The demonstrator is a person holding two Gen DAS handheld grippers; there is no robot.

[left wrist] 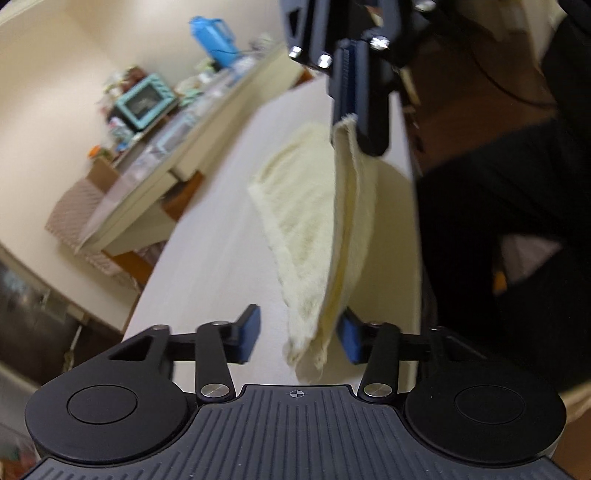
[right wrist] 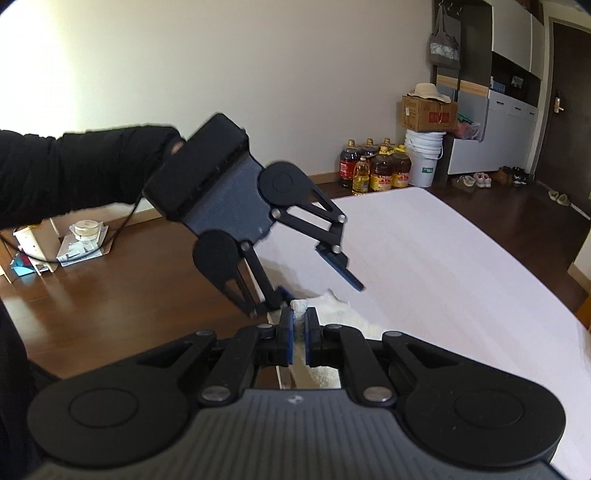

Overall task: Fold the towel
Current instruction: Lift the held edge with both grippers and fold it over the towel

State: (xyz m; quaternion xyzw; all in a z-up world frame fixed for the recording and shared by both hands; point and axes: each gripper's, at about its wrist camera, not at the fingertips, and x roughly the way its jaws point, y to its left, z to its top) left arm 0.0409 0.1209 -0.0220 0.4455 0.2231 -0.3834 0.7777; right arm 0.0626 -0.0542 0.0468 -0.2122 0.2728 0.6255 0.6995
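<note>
A cream towel [left wrist: 314,221] lies partly on the white table [left wrist: 207,258], with one folded edge lifted. My right gripper [left wrist: 354,110] is shut on the towel's upper corner and holds it up. My left gripper [left wrist: 299,338] is open; the towel's lower corner hangs between its blue pads [left wrist: 251,332] and rests against the right one. In the right wrist view, my right gripper [right wrist: 298,334] pinches the towel [right wrist: 332,314], and the open left gripper [right wrist: 321,291] sits just beyond it over the table [right wrist: 443,258].
A counter [left wrist: 166,147] with a teal oven [left wrist: 146,101] and a blue jug [left wrist: 214,35] runs along the wall left of the table. The person's dark body [left wrist: 498,221] stands at the right. Oil bottles [right wrist: 376,166], a bucket [right wrist: 423,158] and boxes stand on the wooden floor.
</note>
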